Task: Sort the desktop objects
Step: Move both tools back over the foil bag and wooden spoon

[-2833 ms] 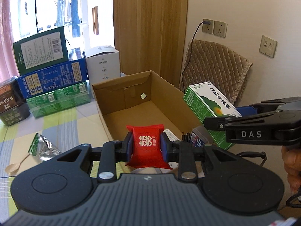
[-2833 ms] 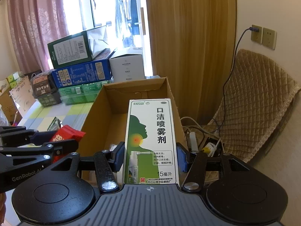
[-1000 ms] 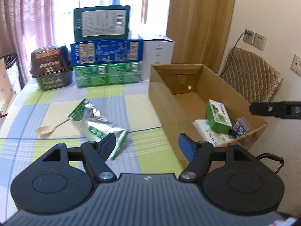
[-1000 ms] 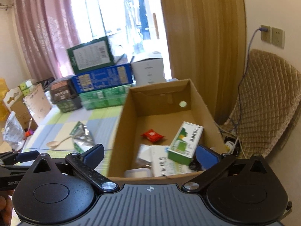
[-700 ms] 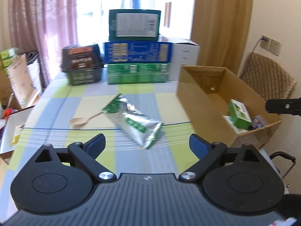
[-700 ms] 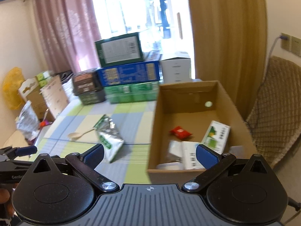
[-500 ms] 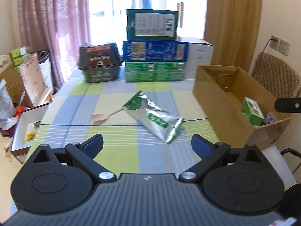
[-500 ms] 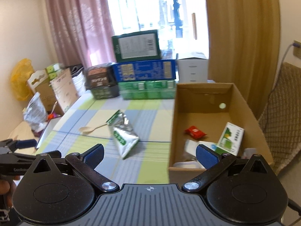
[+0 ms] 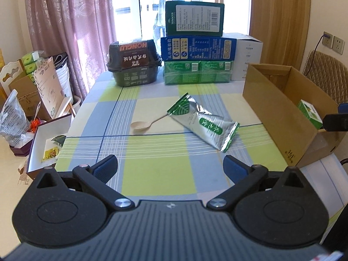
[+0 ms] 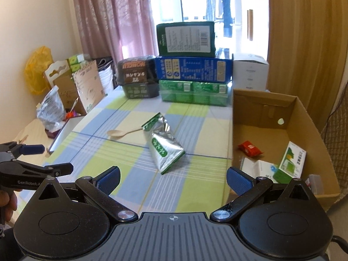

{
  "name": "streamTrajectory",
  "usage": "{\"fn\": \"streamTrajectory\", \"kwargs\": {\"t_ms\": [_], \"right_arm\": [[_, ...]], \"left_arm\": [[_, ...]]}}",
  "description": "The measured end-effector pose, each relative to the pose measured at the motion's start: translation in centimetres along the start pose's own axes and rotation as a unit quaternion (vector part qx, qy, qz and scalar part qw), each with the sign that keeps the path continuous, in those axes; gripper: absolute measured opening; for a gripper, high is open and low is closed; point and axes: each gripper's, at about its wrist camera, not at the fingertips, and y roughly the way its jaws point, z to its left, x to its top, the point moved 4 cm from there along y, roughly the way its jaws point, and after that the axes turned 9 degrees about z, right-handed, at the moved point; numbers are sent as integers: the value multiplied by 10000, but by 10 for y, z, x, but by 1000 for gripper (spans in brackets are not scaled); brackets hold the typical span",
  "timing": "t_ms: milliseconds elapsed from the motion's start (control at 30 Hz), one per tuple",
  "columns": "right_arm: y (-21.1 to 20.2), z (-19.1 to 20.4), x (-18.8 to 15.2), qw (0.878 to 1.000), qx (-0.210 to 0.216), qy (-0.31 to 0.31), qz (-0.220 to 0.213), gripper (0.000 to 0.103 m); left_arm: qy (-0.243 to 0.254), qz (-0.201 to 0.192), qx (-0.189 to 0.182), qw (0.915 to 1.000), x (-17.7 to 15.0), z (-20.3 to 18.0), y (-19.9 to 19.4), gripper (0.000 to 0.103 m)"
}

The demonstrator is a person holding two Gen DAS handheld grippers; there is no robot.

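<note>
Sorting: partway, judging by the layout.
Boxed: red packet [image 10: 250, 148], cartons, in box [image 10: 308, 117], right.
Left: pouch [image 9: 204, 122], spoon [image 9: 142, 125], mid-table.
Grippers: left gripper [image 9: 170, 167], right gripper [image 10: 173, 179] both wide, empty.

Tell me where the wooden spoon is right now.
The wooden spoon lies mid-table, left of the silver-green pouch, its handle tip touching or tucked under the pouch's top corner.

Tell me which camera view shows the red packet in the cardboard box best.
The right wrist view: it looks into the cardboard box, and the red packet lies in plain sight on its floor. In the left wrist view, the box's near wall hides the packet entirely.
</note>
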Motion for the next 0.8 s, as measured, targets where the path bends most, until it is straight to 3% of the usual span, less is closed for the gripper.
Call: {"fn": "streamTrajectory", "kwargs": {"t_ms": [300,500,633,800], "right_arm": [[28,13,8,9993,30,-321,196,101],[53,22,19,9975,51,-624,342,101],[70,29,30,9965,352,-684,316,101],[95,36,43,9942,405,-873,475,101]], "left_arm": [[122,181,-12,9998,-4,15,17,101],[424,270,-2,9987,0,26,35,101],[764,322,66,9965,5,34,48,101],[1149,359,67,9927,13,44,67,101]]}}
